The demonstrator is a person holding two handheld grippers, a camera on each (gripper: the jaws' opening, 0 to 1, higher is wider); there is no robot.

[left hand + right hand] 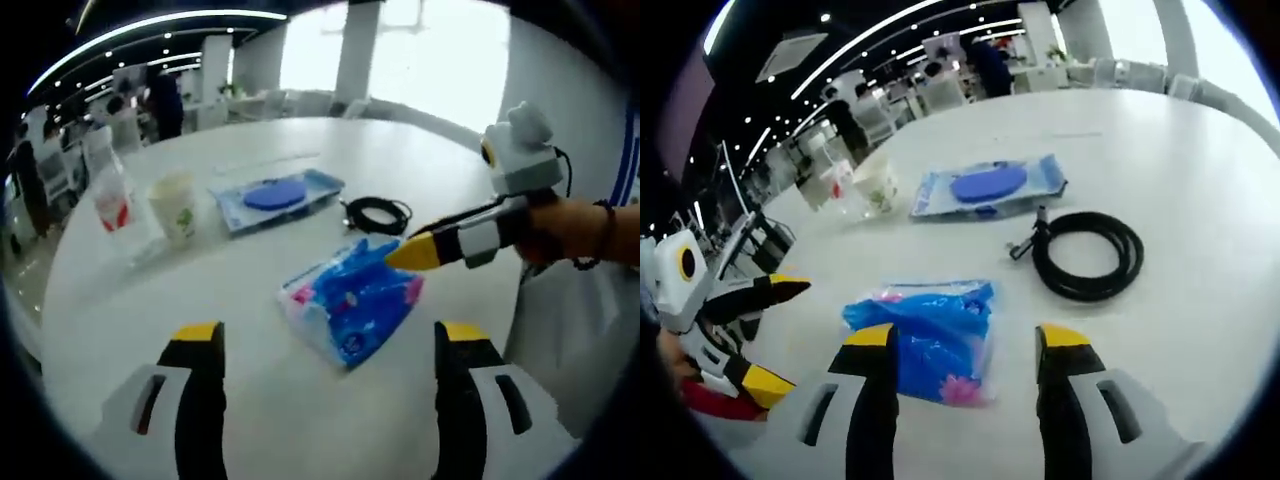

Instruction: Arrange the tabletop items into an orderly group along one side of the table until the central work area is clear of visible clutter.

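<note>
I take the blue tissue pack (350, 300) as my landmark on the round white table (300, 180). In the left gripper view, from the left, I count one clear cup with a red mark (112, 200) and one pale paper cup (175, 205), side by side, well beyond the pack to its left. Next comes one blue tray (280, 198) carrying one round blue disc (274, 194), straight beyond the pack. One coiled black cable (377, 214) lies beyond the pack to its right. My left gripper (328, 340) hangs just short of the pack, its jaws apart with nothing between them. My right gripper (415, 255) comes in from the right, its yellow tips at the pack's far right corner; from here the tips look together, touching or nearly touching the wrapper.

In the right gripper view the right gripper (965, 340) shows its jaws spread, straddling the pack (925, 335) without squeezing it.
</note>
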